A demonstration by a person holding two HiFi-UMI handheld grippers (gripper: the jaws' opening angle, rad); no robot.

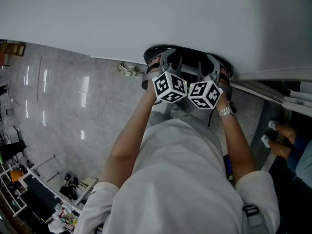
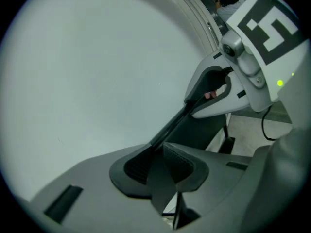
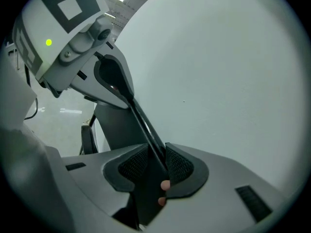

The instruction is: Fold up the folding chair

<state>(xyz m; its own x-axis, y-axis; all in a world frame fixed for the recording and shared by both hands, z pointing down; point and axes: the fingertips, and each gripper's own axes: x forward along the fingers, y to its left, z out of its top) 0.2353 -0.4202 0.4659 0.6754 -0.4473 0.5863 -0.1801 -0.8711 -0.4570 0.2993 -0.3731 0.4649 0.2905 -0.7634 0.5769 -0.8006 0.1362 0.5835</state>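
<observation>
Left gripper (image 2: 158, 165) and right gripper (image 3: 156, 165) side by side, tilted downward, both clamped on upper edge of folding chair (image 1: 191, 56), against wall (image 1: 146, 13).

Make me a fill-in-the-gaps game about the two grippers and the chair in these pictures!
The left gripper and the right gripper both clamp the thin, rounded folding chair panel, whose colour is ___.
The panel's edge runs ___ each gripper's two jaws.
The silver wristwatch sits on the person's ___ wrist.
Missing words: black; between; right.
</observation>
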